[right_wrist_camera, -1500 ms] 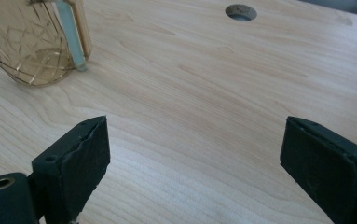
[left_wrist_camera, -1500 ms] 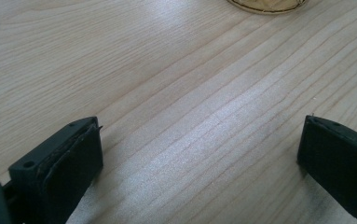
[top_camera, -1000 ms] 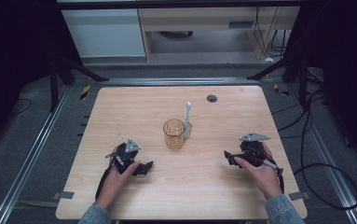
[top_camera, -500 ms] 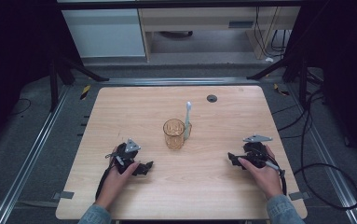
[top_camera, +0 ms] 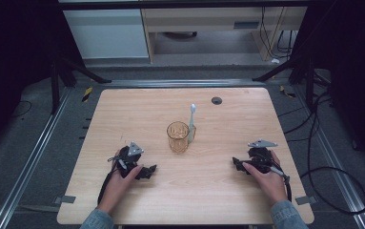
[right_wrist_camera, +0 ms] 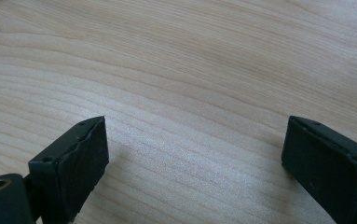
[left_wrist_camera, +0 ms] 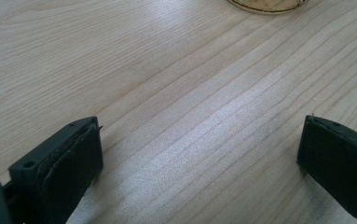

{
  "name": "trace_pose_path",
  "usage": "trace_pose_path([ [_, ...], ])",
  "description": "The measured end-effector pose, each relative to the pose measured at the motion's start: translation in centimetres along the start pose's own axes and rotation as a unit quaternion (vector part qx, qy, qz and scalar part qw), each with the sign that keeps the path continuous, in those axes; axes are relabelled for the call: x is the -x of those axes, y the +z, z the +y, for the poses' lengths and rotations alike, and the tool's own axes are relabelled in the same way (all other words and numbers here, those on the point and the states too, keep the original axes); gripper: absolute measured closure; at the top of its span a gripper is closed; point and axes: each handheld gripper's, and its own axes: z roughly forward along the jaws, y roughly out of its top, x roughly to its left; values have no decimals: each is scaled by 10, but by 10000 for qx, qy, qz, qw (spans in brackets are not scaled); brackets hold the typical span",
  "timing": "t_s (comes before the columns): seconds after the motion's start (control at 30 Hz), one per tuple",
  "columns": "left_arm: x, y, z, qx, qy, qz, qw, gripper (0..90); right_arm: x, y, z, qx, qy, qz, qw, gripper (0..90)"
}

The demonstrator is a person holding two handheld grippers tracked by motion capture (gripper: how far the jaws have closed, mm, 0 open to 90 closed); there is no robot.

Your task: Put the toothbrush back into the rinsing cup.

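cup (top_camera: 178, 137) standing mid-desk (top_camera: 228, 200), ahead of and between both sets of fingers | toothbrush (top_camera: 191, 123) leaning in cup | left gripper (top_camera: 147, 171) resting on desk left of cup | right gripper (top_camera: 237, 164) resting right, fingers wide apart

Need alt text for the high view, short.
A toothbrush stands upright in an amber glass cup mid-table. A person's hands rest the left gripper and right gripper on the wooden table, either side of it.

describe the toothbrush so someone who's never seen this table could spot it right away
Start at the light wooden table and go to its middle, where an amber see-through cup stands between the two grippers. The toothbrush stands upright in that cup, leaning on its right rim. It is the only pale, thin stick rising above the tabletop.
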Motion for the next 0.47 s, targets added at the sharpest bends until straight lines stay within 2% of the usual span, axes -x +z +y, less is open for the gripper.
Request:
trace_pose_path([
  [0.17,0,0,0,-2,0,6,10000,0,-2,1,-2,82,-68,-68,9999,66],
  [0.3,0,0,0,-2,1,10,10000,0,-6,2,-2,25,-169,-140,9998,50],
  [0.47,0,0,0,3,-4,6,10000,0,-7,3,-2,8,-147,-168,9998,43],
])
